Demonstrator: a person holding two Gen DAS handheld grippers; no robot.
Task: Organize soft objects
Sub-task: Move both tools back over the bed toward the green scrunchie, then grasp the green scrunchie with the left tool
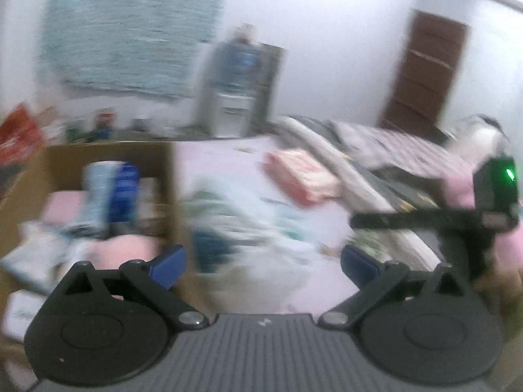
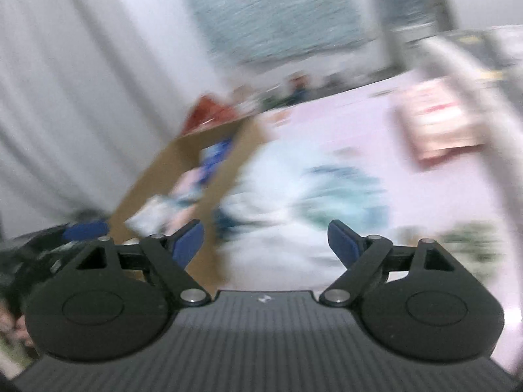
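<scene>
Both views are motion-blurred. A white soft item with teal print [image 1: 248, 225] lies on the pale pink bed sheet [image 1: 222, 160] beside a cardboard box [image 1: 108, 153]; it also shows in the right wrist view [image 2: 307, 189]. The box [image 2: 225, 160] holds pink and blue-white soft packs [image 1: 111, 192]. A folded pink cloth [image 1: 300, 176] lies farther back, also in the right wrist view [image 2: 438, 121]. My left gripper [image 1: 263, 266] is open and empty above the white item. My right gripper [image 2: 265, 240] is open and empty above the same item, next to the box wall.
Rumpled grey and checked bedding [image 1: 376, 150] covers the right of the bed. The other gripper's body with a green light [image 1: 497, 189] is at the right. A grey cabinet [image 1: 235, 91], a brown door [image 1: 425, 75] and white curtains [image 2: 81, 81] stand behind.
</scene>
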